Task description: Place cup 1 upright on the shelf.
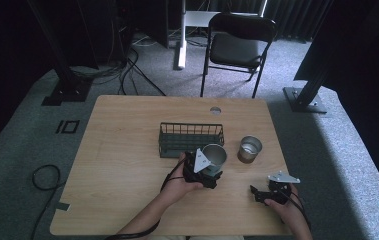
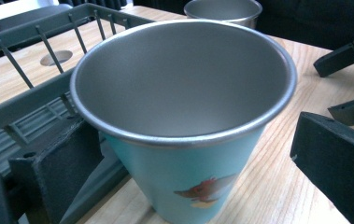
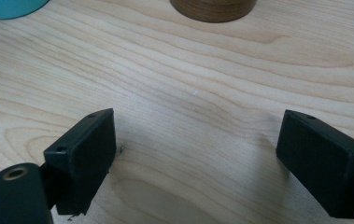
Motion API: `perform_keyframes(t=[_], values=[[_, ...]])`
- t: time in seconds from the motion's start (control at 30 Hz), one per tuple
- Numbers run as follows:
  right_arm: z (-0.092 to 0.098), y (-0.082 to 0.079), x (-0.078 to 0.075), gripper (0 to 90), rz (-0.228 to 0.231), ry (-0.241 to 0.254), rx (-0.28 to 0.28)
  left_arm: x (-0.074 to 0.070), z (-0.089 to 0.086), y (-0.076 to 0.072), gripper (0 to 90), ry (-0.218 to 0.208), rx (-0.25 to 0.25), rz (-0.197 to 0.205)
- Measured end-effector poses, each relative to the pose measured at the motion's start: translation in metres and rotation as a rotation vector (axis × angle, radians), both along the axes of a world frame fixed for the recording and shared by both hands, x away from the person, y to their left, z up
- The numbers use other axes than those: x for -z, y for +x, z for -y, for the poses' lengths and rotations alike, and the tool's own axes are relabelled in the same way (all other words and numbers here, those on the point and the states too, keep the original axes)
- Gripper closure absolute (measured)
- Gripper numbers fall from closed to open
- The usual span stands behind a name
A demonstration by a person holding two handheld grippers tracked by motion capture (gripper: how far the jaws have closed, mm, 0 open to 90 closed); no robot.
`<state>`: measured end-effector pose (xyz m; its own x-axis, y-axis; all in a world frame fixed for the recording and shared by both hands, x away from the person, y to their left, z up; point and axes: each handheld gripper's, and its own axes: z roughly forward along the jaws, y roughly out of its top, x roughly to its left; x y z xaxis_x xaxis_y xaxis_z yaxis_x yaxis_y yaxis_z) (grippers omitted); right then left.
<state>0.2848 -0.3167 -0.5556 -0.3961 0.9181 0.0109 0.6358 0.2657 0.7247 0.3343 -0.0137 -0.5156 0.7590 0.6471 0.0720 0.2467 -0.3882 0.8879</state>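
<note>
Now, my left claw (image 1: 212,170) brackets teal cup (image 2: 184,116), jaws spread either side, not pinching; cup stands upright on bench (image 1: 127,150), just near of wire basket (image 1: 191,137). Second cup (image 1: 249,149) waits right of it. My right claw (image 1: 267,192) rests spread, empty. Judged: basket empty, loading barely begun.

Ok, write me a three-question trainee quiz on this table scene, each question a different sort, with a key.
1. True or false: the left tongs have their jaws on either side of the teal cup.
2. What stands behind that cup? A) wire rack B) plate C) box
3. Fill in: the right tongs are ____, over bare table.

Key: 1 true; 2 A; 3 open
</note>
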Motion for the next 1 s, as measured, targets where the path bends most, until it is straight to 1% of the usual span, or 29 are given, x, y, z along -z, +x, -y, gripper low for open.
perform_keyframes(t=[0.03,0.1,0.13,0.2,0.3,0.37,0.5,0.6,0.7,0.8,0.9,0.97,1.0], values=[[0.0,0.0,0.0,11.6,0.0,0.0,0.0,0.001,0.002,0.0,2.5,-0.009,-0.018,-0.005],[0.0,0.0,0.0,11.7,0.0,0.0,0.0,0.002,0.006,0.0,2.5,-0.014,-0.032,0.002],[0.0,0.0,0.0,11.7,0.0,0.0,0.0,0.003,0.009,0.0,2.5,-0.023,-0.046,0.005],[0.0,0.0,0.0,11.7,0.0,0.0,0.0,0.003,0.012,0.0,2.5,-0.038,-0.087,0.004],[0.0,0.0,0.0,11.7,0.0,0.001,0.0,0.002,0.018,0.0,2.5,-0.054,-0.128,0.027],[0.0,0.0,0.0,11.7,0.0,0.001,0.0,0.002,0.021,0.0,2.5,-0.064,-0.143,0.04],[0.0,0.0,0.0,11.7,0.0,0.001,0.0,0.002,0.025,0.0,2.5,-0.057,-0.159,0.07],[0.0,0.0,0.0,11.7,0.0,0.001,0.0,0.004,0.027,0.001,2.5,-0.047,-0.164,0.078],[0.0,0.0,0.0,11.6,0.0,0.001,0.0,0.006,0.03,0.001,2.6,-0.043,-0.175,0.075],[0.0,0.0,0.0,11.7,0.0,0.001,0.0,0.007,0.033,0.002,4.8,-0.063,-0.187,0.067],[0.0,0.0,0.0,11.7,0.0,0.001,0.0,0.007,0.035,0.002,6.3,-0.059,-0.197,0.071],[0.0,0.0,0.0,11.7,0.0,0.001,0.0,0.006,0.036,0.002,9.4,-0.068,-0.206,0.068],[0.0,0.0,0.0,11.7,0.0,0.001,0.0,0.006,0.036,0.001,12.7,-0.072,-0.21,0.064]])
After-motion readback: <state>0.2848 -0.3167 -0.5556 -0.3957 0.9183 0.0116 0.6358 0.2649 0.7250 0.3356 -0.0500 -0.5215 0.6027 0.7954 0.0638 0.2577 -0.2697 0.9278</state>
